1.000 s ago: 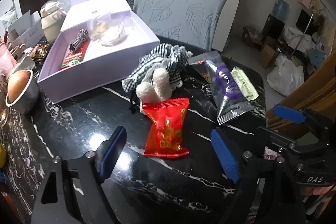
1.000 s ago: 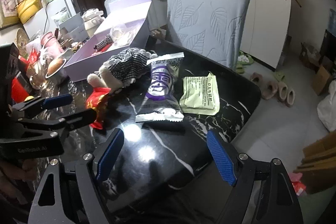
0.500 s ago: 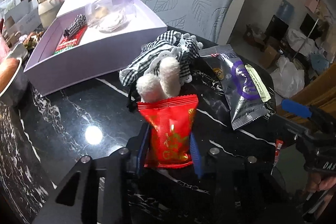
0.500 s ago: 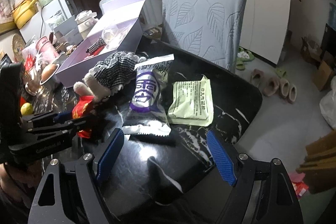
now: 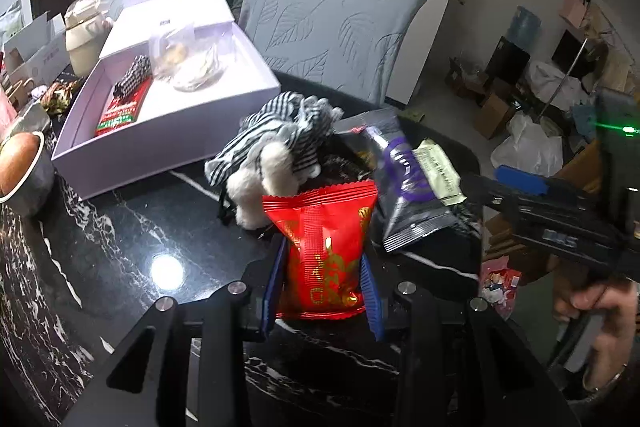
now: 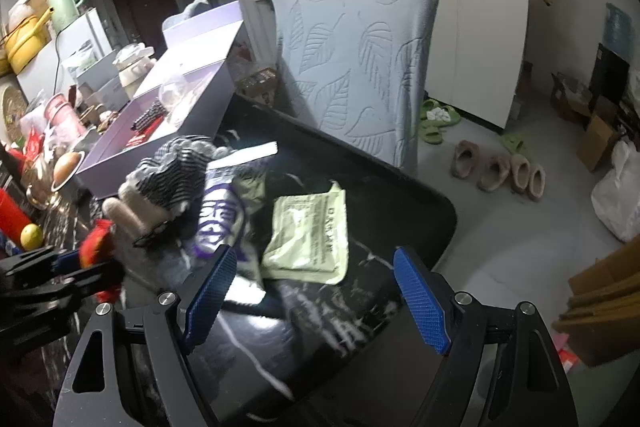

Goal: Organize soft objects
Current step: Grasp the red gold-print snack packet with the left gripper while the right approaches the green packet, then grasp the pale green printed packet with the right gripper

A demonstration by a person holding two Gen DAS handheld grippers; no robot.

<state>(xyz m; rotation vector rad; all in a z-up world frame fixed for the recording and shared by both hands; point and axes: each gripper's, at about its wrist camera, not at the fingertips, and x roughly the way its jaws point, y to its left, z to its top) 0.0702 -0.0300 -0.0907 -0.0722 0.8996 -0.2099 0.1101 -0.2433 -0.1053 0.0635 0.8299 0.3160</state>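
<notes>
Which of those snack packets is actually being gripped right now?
The red packet, pinched by the left gripper; the purple and pale green ones lie untouched.

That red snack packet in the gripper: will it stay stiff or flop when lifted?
The red packet looks puffed with air, so probably light and fairly shape-keeping. Its glossy foil may slip or crinkle between the left gripper pads, which already dent its sides.

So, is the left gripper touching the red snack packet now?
Touching. In the left wrist view, both blue pads of the left gripper press on the sides of the red snack packet, squeezing it narrower.
</notes>
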